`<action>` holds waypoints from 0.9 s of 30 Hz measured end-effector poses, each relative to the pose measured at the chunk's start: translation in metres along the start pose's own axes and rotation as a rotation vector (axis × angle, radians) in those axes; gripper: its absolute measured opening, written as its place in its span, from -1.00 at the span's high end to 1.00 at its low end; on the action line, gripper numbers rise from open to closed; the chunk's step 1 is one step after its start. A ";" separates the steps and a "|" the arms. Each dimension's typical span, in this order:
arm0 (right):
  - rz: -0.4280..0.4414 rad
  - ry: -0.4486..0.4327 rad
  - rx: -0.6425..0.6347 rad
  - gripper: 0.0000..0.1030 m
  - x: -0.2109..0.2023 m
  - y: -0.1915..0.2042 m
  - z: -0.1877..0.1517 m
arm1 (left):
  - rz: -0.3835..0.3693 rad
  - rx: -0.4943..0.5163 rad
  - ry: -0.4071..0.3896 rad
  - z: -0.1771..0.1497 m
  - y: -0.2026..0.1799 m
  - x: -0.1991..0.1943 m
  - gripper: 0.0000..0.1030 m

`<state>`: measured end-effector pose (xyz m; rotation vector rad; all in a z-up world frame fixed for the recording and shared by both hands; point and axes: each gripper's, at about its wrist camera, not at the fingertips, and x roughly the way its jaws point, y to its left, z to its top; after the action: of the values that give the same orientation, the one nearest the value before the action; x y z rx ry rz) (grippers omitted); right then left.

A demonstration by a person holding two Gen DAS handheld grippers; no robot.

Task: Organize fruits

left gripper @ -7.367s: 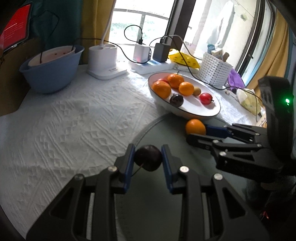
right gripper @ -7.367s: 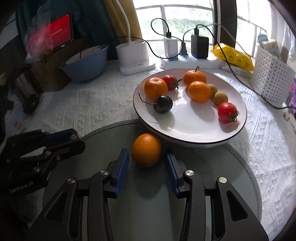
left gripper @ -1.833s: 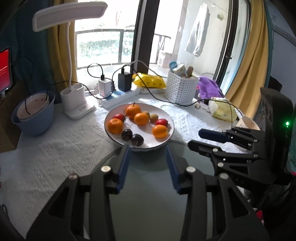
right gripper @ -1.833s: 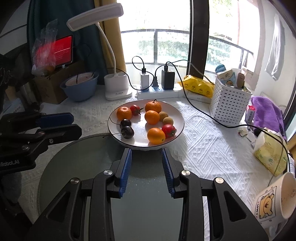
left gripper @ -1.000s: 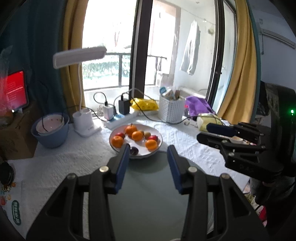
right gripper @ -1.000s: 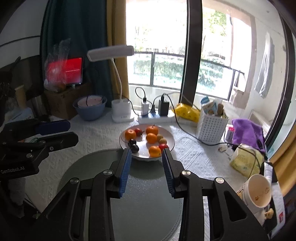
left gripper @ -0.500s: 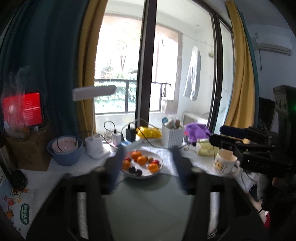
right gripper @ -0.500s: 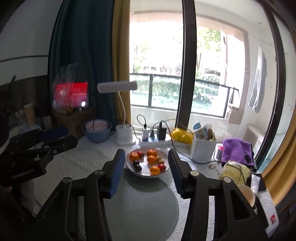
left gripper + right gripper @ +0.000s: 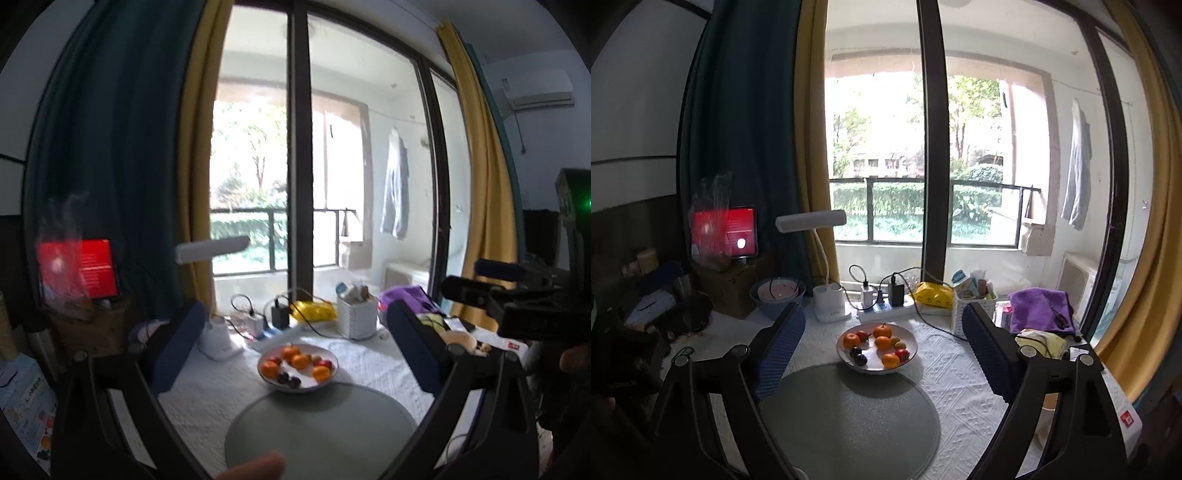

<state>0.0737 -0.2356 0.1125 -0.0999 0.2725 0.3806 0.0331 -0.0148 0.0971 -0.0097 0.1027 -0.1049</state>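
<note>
A white plate (image 9: 325, 382) (image 9: 908, 338) stands far off on the white tablecloth and holds several fruits: oranges (image 9: 269, 367) (image 9: 851, 340), dark plums (image 9: 283, 377) (image 9: 855, 352), red tomatoes (image 9: 903, 354) and small brown fruits. My left gripper (image 9: 295, 350) is wide open and empty, held high and far back from the table. My right gripper (image 9: 882, 343) is also wide open and empty, high and far back. The right gripper shows at the right edge of the left wrist view (image 9: 517, 291).
A round grey mat (image 9: 317, 432) (image 9: 849, 413) lies in front of the plate. Behind it stand a white desk lamp (image 9: 827, 291), a power strip with chargers (image 9: 882, 306), a blue bowl (image 9: 777, 299), a white basket (image 9: 971, 302) and a yellow bag (image 9: 932, 293). A mug (image 9: 460, 339) stands at the right.
Both grippers have pulled up and far back from the table and opened wider. The dark plum and the orange that lay on the mat earlier now lie on the plate.
</note>
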 end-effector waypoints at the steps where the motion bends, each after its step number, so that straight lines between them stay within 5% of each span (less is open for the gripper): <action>1: -0.003 -0.007 -0.002 -0.73 -0.002 0.000 0.000 | 0.006 -0.002 -0.008 0.000 0.001 -0.002 -0.93; 27: 0.012 0.031 0.005 -0.73 0.013 -0.003 -0.008 | 0.028 -0.081 0.036 -0.008 0.011 0.006 -0.93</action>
<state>0.0846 -0.2344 0.1016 -0.0998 0.3043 0.3902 0.0394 -0.0040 0.0881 -0.0872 0.1431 -0.0727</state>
